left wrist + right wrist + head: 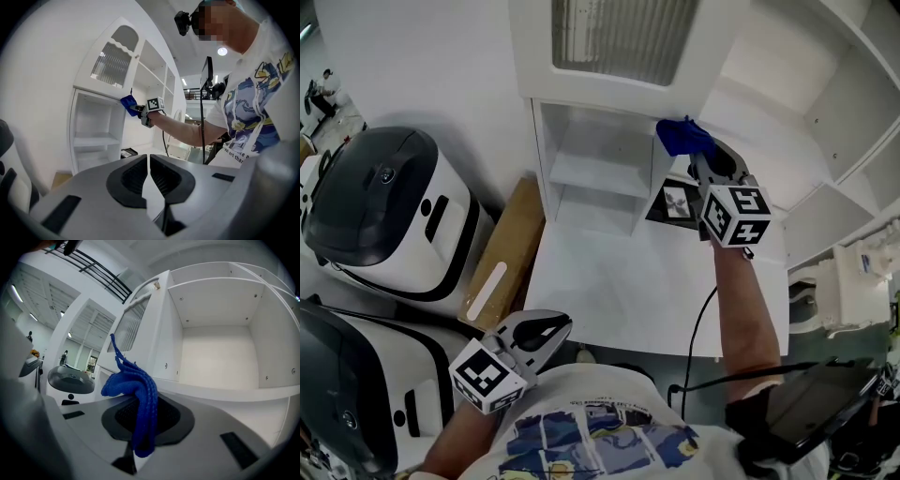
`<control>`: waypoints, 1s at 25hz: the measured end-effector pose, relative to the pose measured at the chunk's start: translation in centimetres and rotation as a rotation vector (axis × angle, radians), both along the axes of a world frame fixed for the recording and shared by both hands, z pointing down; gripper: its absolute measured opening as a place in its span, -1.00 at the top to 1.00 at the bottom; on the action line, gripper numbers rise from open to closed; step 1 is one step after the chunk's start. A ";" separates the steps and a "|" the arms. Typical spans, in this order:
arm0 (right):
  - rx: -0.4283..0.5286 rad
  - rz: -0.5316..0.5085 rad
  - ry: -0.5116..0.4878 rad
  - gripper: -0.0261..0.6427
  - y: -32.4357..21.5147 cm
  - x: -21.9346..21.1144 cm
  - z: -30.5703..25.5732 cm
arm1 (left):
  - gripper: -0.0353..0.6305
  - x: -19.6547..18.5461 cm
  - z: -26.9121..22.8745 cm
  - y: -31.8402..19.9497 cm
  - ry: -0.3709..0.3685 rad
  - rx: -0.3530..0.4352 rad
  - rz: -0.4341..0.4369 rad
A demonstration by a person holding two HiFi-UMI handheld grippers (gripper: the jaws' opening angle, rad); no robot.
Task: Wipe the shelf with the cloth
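Observation:
My right gripper (698,155) is raised in front of the white shelf unit (787,112) and is shut on a blue cloth (682,137). From the right gripper view the cloth (136,394) bunches between the jaws, with an open white shelf compartment (220,357) straight ahead. In the left gripper view the same blue cloth (128,103) shows far off at the cabinet. My left gripper (551,339) hangs low near my body, its jaws shut (148,180) with nothing between them.
A small open cubby (595,173) with a middle shelf stands at the left of the white counter (619,291). A black picture frame (677,202) leans beside it. White-and-black machines (380,211) and a cardboard sheet (502,253) stand at the left.

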State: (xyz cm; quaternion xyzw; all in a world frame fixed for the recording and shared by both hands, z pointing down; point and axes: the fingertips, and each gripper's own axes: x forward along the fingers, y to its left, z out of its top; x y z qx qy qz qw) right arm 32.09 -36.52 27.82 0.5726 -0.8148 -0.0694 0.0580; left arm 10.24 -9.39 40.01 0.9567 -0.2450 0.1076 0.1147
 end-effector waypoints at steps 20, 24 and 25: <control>0.007 0.008 0.011 0.72 -0.9 -8.0 -0.6 | 0.81 -7.3 -0.7 0.0 0.013 0.013 -0.024; 0.003 -0.012 0.015 0.72 -1.7 -10.6 -0.6 | 0.81 -9.3 -0.8 0.1 0.019 0.016 -0.052; 0.000 -0.017 0.015 0.72 -1.9 -11.2 -0.6 | 0.81 -9.8 -0.8 0.2 0.020 0.016 -0.059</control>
